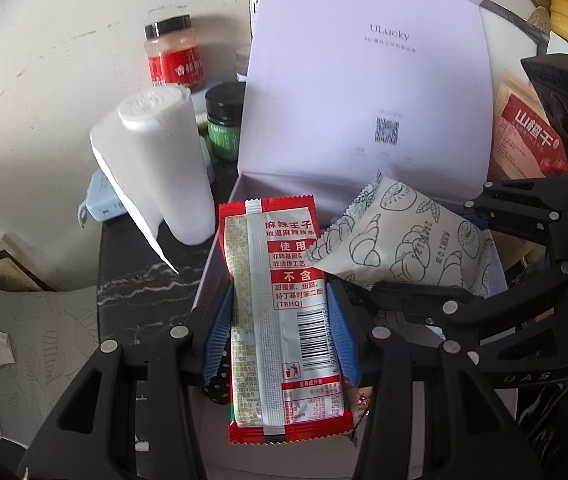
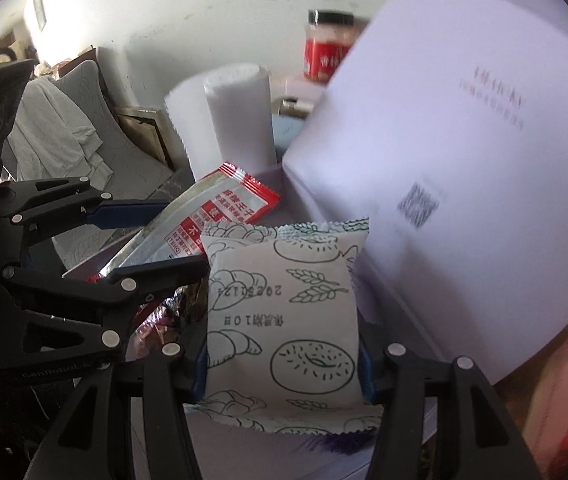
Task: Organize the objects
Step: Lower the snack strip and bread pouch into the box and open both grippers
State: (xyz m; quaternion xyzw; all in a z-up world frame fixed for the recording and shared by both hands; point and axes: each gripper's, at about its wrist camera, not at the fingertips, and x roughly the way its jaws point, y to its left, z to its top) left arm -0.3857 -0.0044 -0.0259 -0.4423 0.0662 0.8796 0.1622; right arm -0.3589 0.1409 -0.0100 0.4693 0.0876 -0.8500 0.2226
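Observation:
My left gripper (image 1: 279,312) is shut on a red and silver snack packet (image 1: 279,300), held lengthwise over the open lavender box (image 1: 219,252). My right gripper (image 2: 284,356) is shut on a white bread packet (image 2: 284,312) printed with pastry drawings, also over the box. In the left wrist view the right gripper (image 1: 424,280) reaches in from the right with the bread packet (image 1: 404,236). In the right wrist view the left gripper (image 2: 143,232) comes in from the left holding the red packet (image 2: 219,208). The box lid (image 1: 364,80) stands upright behind; it also fills the right of the right wrist view (image 2: 444,180).
A white paper roll (image 1: 163,168) stands left of the box on the dark marble counter (image 1: 143,280). Behind it are a red-labelled jar (image 1: 171,56) and a green jar (image 1: 223,124). A red snack bag (image 1: 524,136) leans at the right. A pale wall is behind.

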